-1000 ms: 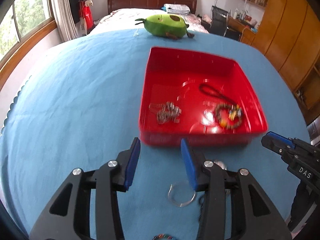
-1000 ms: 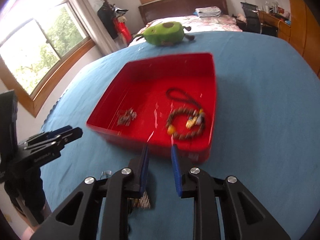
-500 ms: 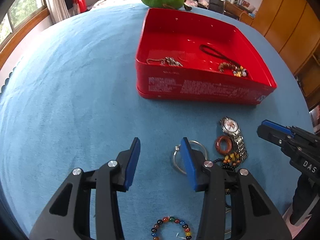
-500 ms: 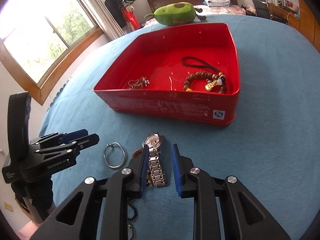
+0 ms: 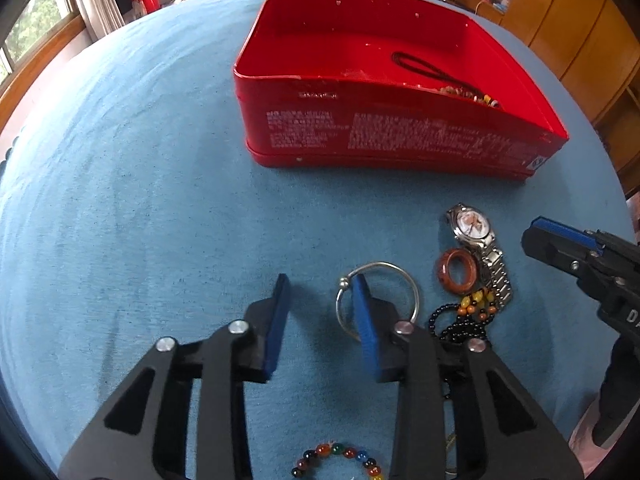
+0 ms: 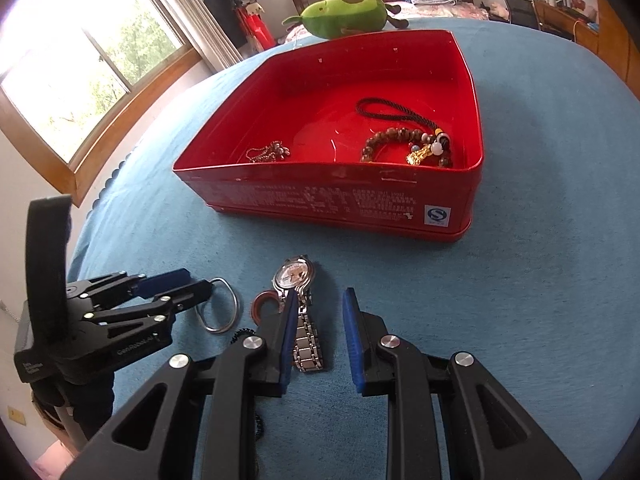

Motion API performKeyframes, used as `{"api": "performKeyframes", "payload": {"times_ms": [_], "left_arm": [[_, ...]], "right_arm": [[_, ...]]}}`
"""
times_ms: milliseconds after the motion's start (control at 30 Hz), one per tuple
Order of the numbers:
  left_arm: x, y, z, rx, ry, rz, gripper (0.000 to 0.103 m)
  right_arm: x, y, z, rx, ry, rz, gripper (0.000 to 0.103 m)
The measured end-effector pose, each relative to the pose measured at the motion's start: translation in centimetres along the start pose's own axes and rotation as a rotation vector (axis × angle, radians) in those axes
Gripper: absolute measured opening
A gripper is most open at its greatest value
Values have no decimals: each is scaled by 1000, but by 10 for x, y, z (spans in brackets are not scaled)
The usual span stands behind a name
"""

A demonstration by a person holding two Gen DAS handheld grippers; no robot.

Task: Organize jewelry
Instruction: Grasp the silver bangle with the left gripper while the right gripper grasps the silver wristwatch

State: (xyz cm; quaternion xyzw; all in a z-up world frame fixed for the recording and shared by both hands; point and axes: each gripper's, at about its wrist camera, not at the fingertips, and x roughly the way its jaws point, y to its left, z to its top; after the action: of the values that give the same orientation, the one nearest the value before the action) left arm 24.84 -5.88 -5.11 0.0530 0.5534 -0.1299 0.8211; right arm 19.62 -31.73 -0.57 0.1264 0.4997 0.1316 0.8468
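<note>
Two grippers over jewelry. Left gripper (image 5: 322,286) — jaws just narrowing, bangle (image 5: 394,276) unclamped. Right gripper (image 6: 320,300) — slightly open, empty, beside watch (image 6: 298,276).

hand-held gripper (image 5: 322,292) | black frame | blue pads | silver screws

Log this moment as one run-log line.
left gripper: closing, astride silver bangle rim | right gripper: open by watch | red tin: two pieces inside
</note>
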Motion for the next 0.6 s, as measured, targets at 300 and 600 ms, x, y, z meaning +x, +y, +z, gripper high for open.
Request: {"api": "performKeyframes", "payload": {"times_ms": [300, 600], "left_arm": [[6, -8, 1, 13, -16, -26, 4], [1, 4, 7, -47, -43, -30, 4]], "right_arm": [[7, 0, -1, -1, 1, 5, 23], [16, 10, 2, -16, -3, 26, 30]]}}
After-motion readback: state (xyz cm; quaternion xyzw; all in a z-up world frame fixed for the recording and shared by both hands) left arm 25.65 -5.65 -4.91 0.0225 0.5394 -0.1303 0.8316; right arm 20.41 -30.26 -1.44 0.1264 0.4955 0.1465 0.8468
